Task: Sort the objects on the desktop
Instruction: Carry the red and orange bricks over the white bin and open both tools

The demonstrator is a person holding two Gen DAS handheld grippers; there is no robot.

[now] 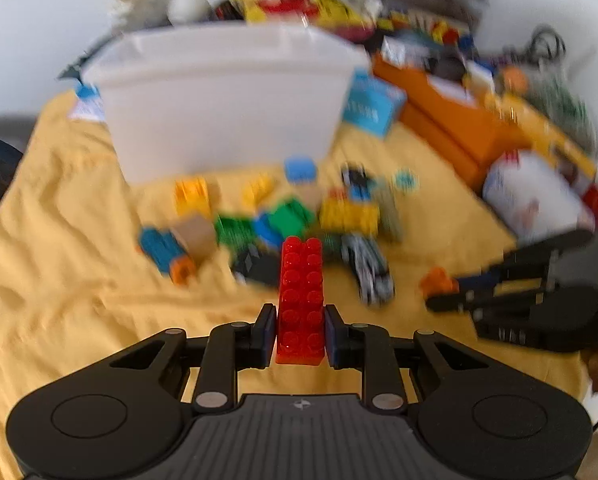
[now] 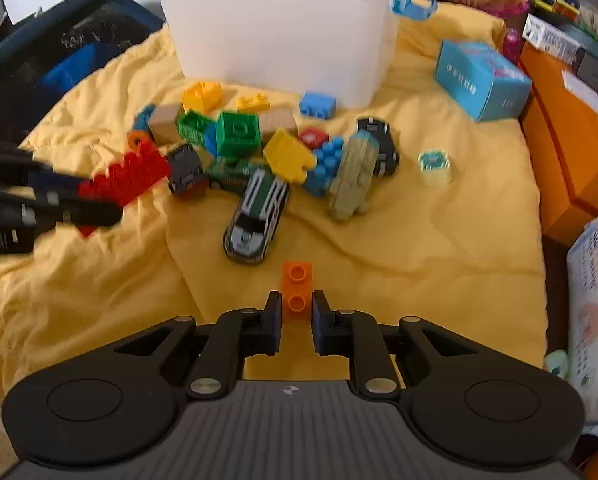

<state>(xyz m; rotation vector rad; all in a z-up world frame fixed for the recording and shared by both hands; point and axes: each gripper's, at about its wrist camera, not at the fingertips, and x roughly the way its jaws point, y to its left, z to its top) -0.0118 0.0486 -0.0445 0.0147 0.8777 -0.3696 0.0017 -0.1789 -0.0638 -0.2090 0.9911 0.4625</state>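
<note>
My left gripper (image 1: pixel 300 320) is shut on a long red brick (image 1: pixel 301 296) and holds it above the yellow cloth (image 1: pixel 59 240), short of the toy pile. It also shows in the right wrist view, where the red brick (image 2: pixel 127 178) sticks out from the left. My right gripper (image 2: pixel 296 310) is shut on a small orange brick (image 2: pixel 297 290); the orange brick (image 1: pixel 439 282) also shows at the right of the left wrist view. A pile of bricks, wooden blocks and toy cars (image 2: pixel 255 212) lies in front of a white plastic bin (image 2: pixel 283 28).
A blue box (image 2: pixel 483 78) lies right of the bin. Orange boxes (image 2: pixel 567 148) and a white wipes pack (image 2: pixel 597 312) line the right edge. A dark bag (image 2: pixel 55 60) sits at the left. A small round teal piece (image 2: pixel 435 166) lies apart from the pile.
</note>
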